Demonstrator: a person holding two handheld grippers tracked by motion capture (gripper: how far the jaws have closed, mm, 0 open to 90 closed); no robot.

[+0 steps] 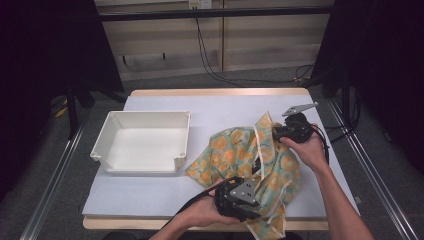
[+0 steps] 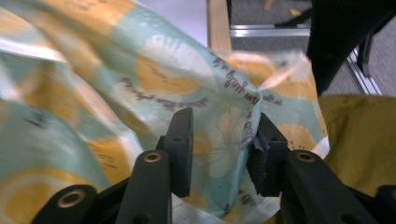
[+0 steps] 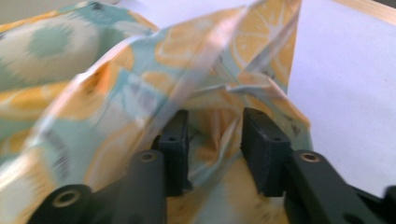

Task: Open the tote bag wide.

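Observation:
A teal cloth (image 1: pixel 235 150) printed with orange citrus slices lies crumpled on the right half of the table, one end hanging over the near edge. My left gripper (image 1: pixel 247 212) is at that near end. In the left gripper view a fold of the cloth (image 2: pixel 140 79) runs between the parted jaws of the left gripper (image 2: pixel 224 121). My right gripper (image 1: pixel 276 132) is at the cloth's far right corner, which stands raised. In the right gripper view the cloth (image 3: pixel 116 93) bunches between the jaws of the right gripper (image 3: pixel 217 116), which also stand apart.
An empty white tray (image 1: pixel 140 167) sits on the left half of the pale blue table top (image 1: pixel 225 107). Metal rails run along both sides of the table. Cables lie on the floor beyond the far edge.

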